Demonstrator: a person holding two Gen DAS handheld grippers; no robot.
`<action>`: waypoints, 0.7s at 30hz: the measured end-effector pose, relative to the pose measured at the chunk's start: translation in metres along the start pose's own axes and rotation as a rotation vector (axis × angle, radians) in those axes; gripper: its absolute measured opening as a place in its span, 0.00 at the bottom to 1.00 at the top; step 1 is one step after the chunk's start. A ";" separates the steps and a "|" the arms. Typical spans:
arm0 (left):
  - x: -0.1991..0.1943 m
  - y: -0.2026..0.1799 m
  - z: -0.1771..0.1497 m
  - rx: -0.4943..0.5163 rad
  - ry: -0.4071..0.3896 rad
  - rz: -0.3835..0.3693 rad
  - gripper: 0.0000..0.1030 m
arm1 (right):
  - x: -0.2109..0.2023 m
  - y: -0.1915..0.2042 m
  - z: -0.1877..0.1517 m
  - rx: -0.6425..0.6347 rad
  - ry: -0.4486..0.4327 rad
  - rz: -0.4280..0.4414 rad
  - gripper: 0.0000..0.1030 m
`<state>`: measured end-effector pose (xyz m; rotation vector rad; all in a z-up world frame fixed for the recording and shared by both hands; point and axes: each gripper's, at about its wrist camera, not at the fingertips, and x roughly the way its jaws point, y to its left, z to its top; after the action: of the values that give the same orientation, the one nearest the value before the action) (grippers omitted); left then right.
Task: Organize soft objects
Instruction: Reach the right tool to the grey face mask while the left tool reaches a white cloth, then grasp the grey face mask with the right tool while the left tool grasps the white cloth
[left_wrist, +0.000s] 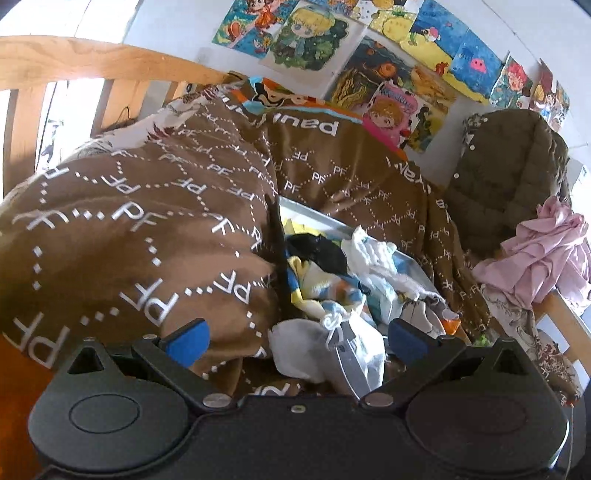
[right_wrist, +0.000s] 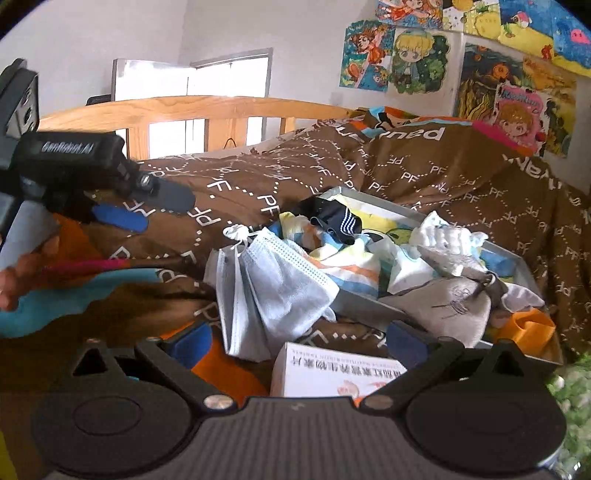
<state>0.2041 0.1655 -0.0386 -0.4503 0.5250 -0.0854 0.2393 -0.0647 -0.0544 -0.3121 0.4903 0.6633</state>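
A grey tray (right_wrist: 524, 275) sits on the bed, sunk into a brown quilt (right_wrist: 424, 177) printed with white letters, and it is heaped with soft things. On top of the heap lies a dark sock (right_wrist: 338, 218) with white stripes, over a cloth (right_wrist: 354, 266) striped in orange, blue and yellow; toward the tray's right side there is a white crumpled piece (right_wrist: 447, 234), and at its near right corner a grey pouch (right_wrist: 443, 306) with an orange bit (right_wrist: 528, 328) beside it. A bundle of pale blue face masks (right_wrist: 273, 288) hangs over the tray's near left edge and down onto the quilt, its long axis running from the tray rim toward the near edge of the bed, its knotted white ear loops (right_wrist: 238, 232) at the far end. Just in front of the masks a white carton (right_wrist: 332, 369) with printed characters lies on the quilt. The right gripper (right_wrist: 299, 345) hovers low over the carton and the masks' lower end, its blue-padded fingers spread wide and holding nothing. The left gripper (left_wrist: 299, 341) is over the quilt at the tray's left side, fingers likewise spread apart and empty, with the masks (left_wrist: 325, 350) between them but not pinched. A pink garment (left_wrist: 543, 258) lies at the bed's right edge below a brown padded jacket (left_wrist: 506, 173).
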 end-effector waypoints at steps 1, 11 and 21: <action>0.003 0.000 -0.002 0.002 0.012 0.003 0.99 | 0.003 -0.002 0.001 0.001 0.000 0.009 1.00; 0.021 0.017 -0.013 -0.117 0.057 -0.131 0.99 | 0.022 -0.010 0.011 0.013 0.033 0.149 0.99; 0.042 0.021 -0.023 -0.203 0.130 -0.157 0.92 | 0.043 -0.005 0.012 -0.009 0.076 0.116 0.82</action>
<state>0.2280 0.1679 -0.0848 -0.6877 0.6286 -0.2146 0.2757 -0.0417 -0.0660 -0.3204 0.5813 0.7682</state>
